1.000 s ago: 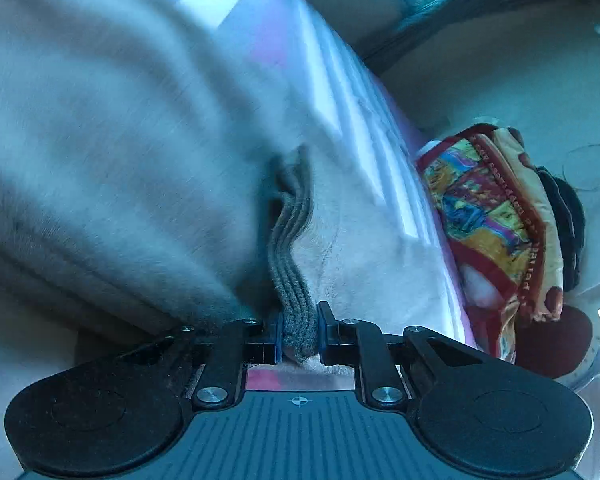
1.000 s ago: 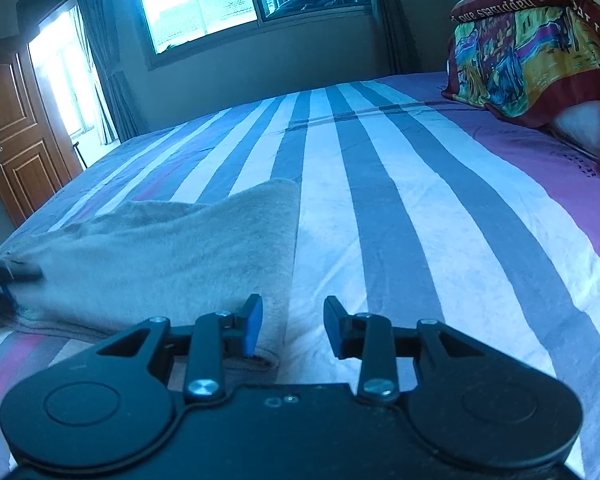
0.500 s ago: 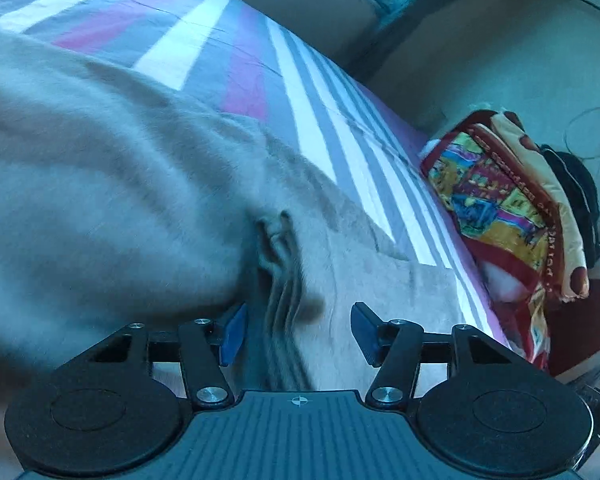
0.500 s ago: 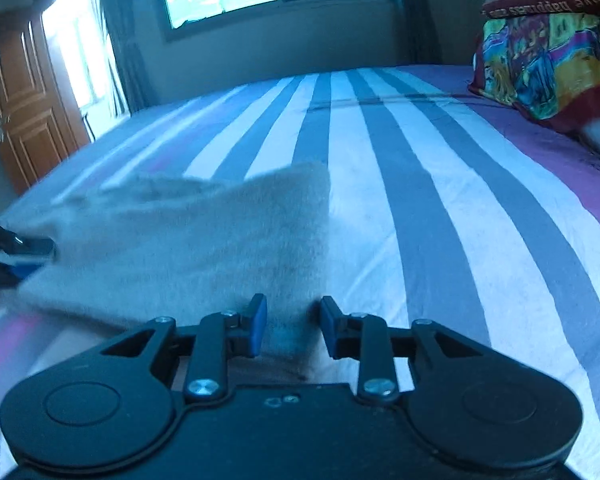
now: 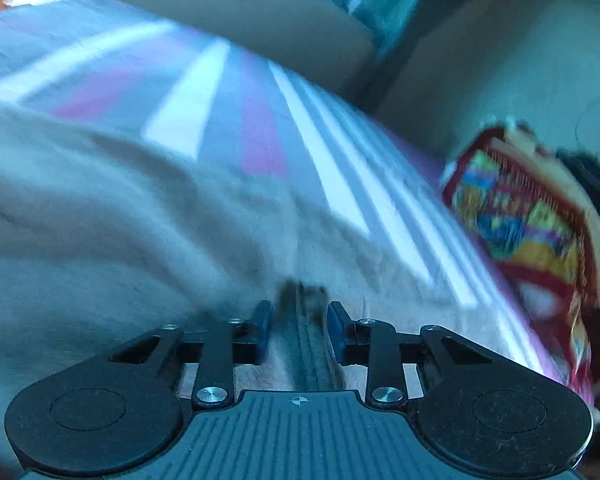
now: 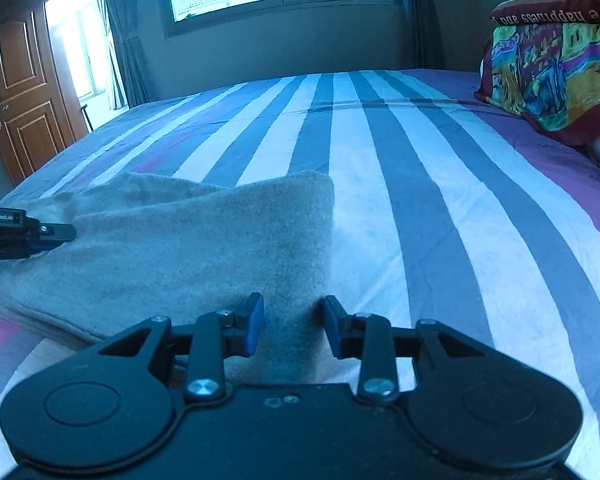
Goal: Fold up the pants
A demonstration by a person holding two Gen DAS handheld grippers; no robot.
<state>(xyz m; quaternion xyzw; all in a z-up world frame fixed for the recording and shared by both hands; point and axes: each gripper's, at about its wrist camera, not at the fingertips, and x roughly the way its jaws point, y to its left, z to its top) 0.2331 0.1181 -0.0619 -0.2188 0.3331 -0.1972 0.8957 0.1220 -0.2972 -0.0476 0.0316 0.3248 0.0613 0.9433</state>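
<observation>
While the left gripper closes around the pants' ribbed band, the right gripper stands apart astride their corner.

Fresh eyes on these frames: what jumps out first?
The grey pants lie folded at the near left of the striped bed, a corner between the open fingers of the right hand-held gripper. The left hand-held gripper is closing around a dark ribbed band of the pants. A bright patterned blanket sits folded at the bed's far right.

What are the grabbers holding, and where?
Nothing gripped yet. The left gripper is closing around the pants' ribbed band; the right gripper straddles their folded edge, open.
</observation>
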